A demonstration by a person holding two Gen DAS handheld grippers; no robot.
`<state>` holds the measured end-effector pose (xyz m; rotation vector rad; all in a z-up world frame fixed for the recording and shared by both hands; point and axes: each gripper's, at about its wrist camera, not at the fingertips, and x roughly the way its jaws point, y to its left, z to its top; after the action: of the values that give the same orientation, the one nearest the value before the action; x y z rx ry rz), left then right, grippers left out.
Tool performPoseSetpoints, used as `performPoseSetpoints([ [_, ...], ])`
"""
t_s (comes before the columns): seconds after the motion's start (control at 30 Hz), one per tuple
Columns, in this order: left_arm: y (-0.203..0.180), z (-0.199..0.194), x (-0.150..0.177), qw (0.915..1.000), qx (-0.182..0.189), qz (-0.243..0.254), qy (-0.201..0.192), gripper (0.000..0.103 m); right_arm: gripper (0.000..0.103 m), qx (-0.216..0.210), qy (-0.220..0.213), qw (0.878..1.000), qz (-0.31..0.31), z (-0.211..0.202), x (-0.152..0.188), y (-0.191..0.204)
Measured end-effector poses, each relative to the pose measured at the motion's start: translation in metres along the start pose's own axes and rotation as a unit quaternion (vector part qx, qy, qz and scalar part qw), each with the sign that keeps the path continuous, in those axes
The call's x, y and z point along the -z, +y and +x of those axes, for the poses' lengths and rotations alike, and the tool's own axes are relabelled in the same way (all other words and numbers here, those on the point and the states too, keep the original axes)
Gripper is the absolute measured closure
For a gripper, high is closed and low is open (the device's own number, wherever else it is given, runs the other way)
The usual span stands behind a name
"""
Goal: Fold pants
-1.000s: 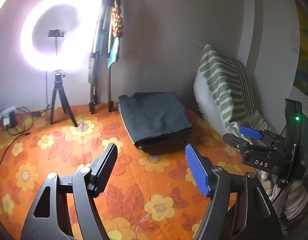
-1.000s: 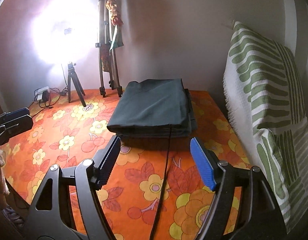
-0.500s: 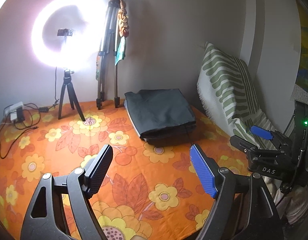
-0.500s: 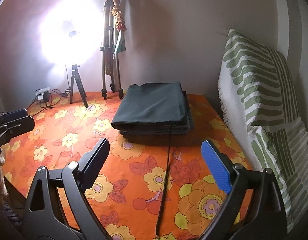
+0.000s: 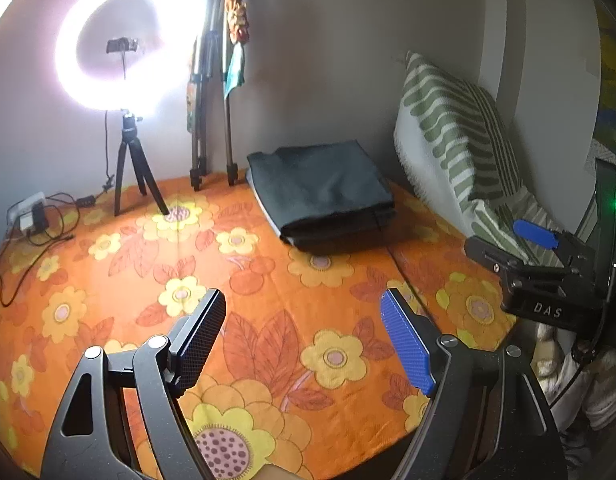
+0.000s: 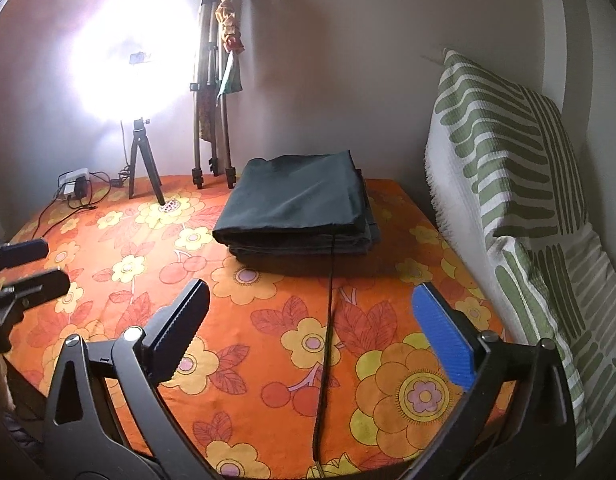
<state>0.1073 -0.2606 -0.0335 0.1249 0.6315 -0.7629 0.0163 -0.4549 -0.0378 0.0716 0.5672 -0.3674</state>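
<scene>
Both fisheye views are aimed forward and downward from near the orange flowered bedspread. The folded dark green pants are shared

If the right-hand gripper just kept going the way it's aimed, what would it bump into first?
Probably the flowered cloth just short of the folded pants. The right gripper stands open and empty, tilted downward; a thin black cord lies along that line. Depth is hard to judge.

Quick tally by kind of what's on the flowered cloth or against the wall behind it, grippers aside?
Folded dark pants: 1
Tripods: 2, the ring light's small one and a tall folded one
Striped pillows: 1
Power strips with cables: 1
Total: 5
</scene>
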Motion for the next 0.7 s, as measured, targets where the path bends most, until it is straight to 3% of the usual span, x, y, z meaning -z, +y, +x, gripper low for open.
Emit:
performPoseSetpoints([
  [0.7,0.0,0.0024,0.0035,0.9997,-0.025,0.003,0.005,0.023,0.0,-0.002,0.009,1.0,0.004,0.0099,0.0047,-0.0015],
])
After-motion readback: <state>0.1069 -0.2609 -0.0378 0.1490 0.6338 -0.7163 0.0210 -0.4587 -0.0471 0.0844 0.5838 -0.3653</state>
